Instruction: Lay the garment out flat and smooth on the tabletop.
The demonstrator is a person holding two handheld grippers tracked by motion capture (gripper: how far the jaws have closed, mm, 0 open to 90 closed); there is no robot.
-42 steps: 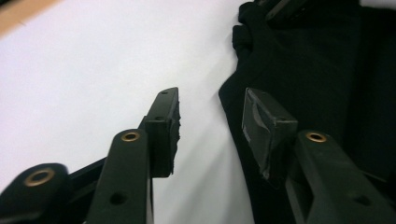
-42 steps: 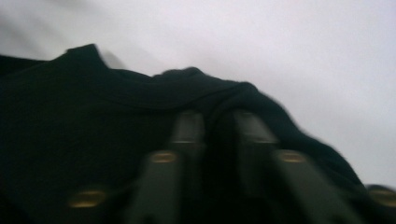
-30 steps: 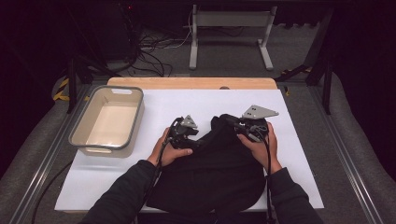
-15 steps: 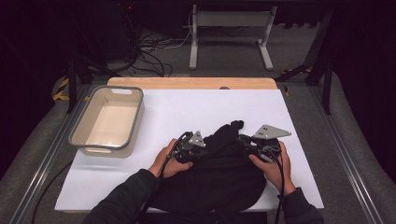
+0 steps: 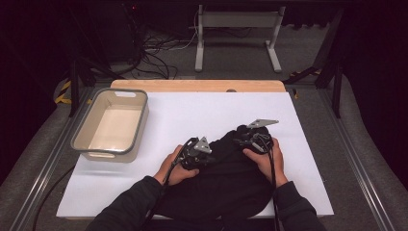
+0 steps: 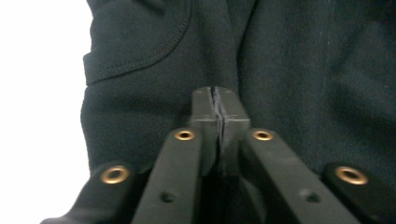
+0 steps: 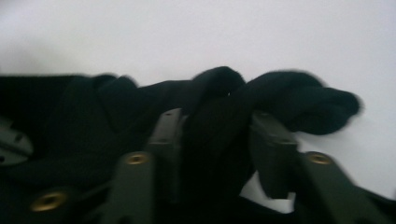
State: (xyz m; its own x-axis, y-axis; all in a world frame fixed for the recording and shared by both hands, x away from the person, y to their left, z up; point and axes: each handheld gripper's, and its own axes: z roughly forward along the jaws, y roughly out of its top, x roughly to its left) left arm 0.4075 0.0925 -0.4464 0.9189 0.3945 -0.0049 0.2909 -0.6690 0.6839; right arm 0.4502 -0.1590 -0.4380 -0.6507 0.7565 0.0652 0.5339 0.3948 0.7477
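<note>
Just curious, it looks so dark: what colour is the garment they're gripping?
Black, plain, no pattern. The garment shows best in the left gripper view, stitched seams included.

No text, label or number can be read anywhere.

Both forearms come up from the bottom edge of the high view, dark sleeves angled inward. The left hand (image 5: pixel 174 167) sits just left of centre, and the left gripper (image 6: pixel 218 112) has its jaws pressed together — a thin fold of black fabric (image 6: pixel 299 70) pinched between them. The right gripper (image 7: pixel 217 140) (right of centre, its grey plate tilted up) has been closing on a thick bunch.
</note>
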